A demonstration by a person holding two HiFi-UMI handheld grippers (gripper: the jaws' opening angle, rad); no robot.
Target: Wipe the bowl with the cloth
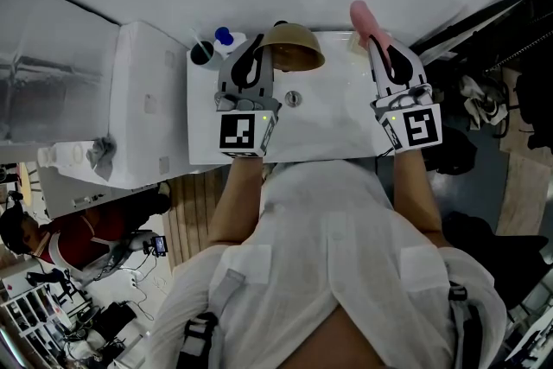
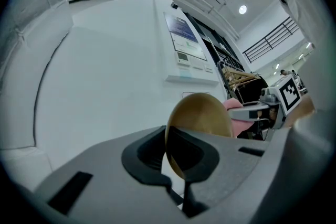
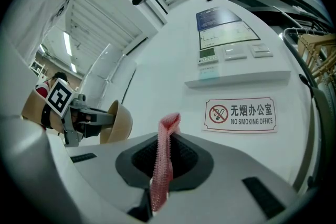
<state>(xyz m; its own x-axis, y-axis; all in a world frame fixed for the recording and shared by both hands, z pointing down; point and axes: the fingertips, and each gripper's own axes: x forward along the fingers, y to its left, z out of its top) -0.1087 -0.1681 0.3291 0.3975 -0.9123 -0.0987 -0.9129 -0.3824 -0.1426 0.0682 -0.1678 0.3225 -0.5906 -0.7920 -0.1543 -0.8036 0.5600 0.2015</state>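
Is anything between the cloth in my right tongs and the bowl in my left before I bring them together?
Nothing visible. The right tongs grip the pink cloth, the left tongs grip the bowl by its rim, and only open air separates them.

Left gripper (image 2: 176, 168) clamped on the rim of a golden-brown bowl (image 2: 202, 113).
Jaws pressed together on the rim, bowl standing on edge above them. Just behind the bowl, a pink cloth (image 2: 237, 124) in the right gripper (image 2: 251, 112), with its marker cube (image 2: 289, 93) further right. Beyond, a white wall (image 2: 105, 86) carrying a panel (image 2: 190, 55) with switches.
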